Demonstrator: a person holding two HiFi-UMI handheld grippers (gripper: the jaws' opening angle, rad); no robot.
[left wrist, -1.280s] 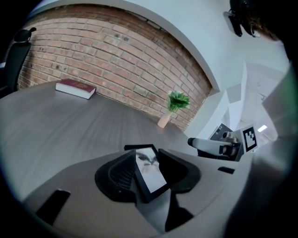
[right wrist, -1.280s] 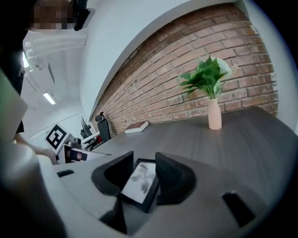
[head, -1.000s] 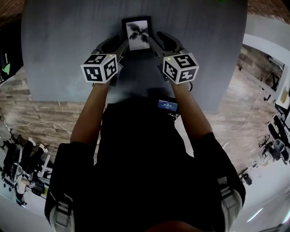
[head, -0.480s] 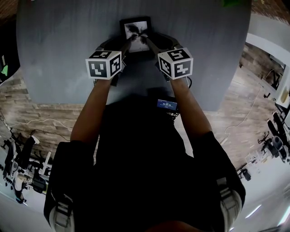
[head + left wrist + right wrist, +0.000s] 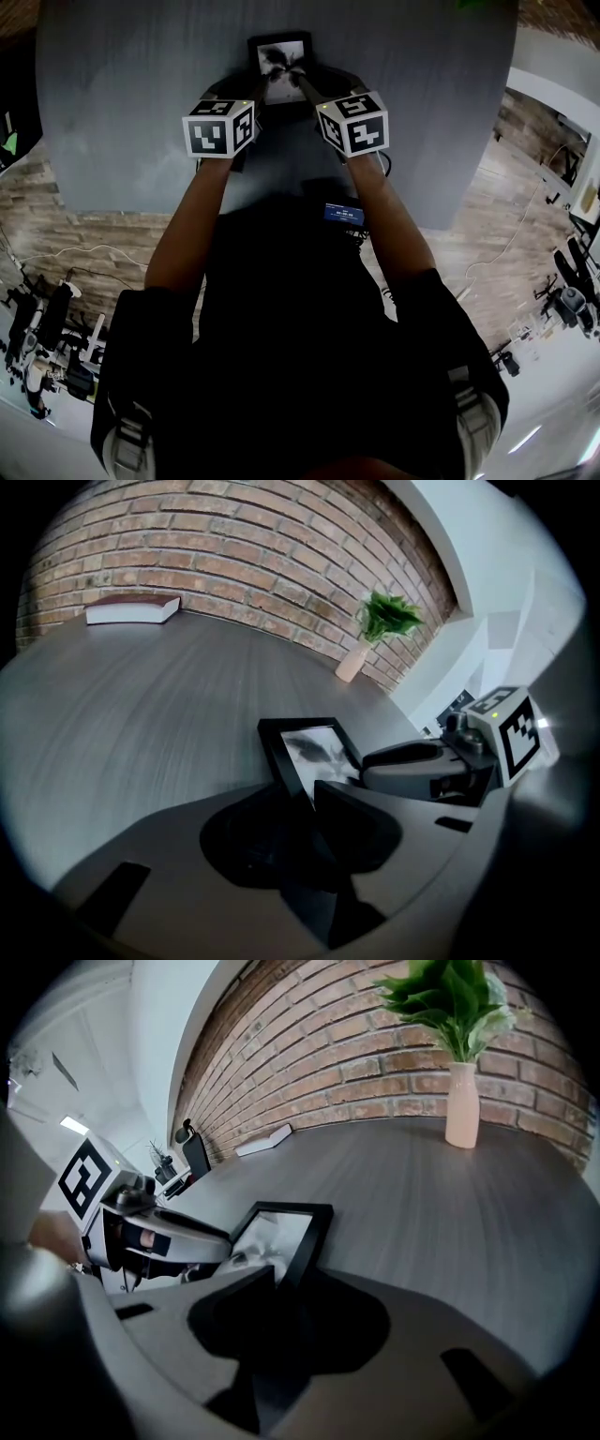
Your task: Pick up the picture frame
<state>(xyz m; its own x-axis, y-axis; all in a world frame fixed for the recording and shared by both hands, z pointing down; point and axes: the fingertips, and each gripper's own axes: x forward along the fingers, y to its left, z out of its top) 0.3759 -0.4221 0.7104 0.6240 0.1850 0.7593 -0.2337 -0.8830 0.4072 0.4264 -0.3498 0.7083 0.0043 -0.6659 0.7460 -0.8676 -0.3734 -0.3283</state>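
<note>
- The black picture frame [image 5: 281,64] with a grey-and-white picture in it is on the round grey table [image 5: 122,94], straight in front of us.
- Our left gripper [image 5: 269,86] is at the frame's left side. Its jaws are close together, and the frame's left edge is pinched between them. One jaw lies over the picture.
- Our right gripper [image 5: 301,86] is at the frame's right side. Its jaws are close together too, and they hold the frame's right edge. One jaw lies over the picture.
- The tips of the two grippers are near each other over the frame's near end.
- We cannot tell if the frame is flat on the table or a little bit up.
- A white book with a dark red cover [image 5: 133,609] lies flat at the far side of the table, by the red brick wall [image 5: 234,546].
- A green plant in a pale vase [image 5: 461,1101] stands upright on the table near the wall, well apart from the frame.
</note>
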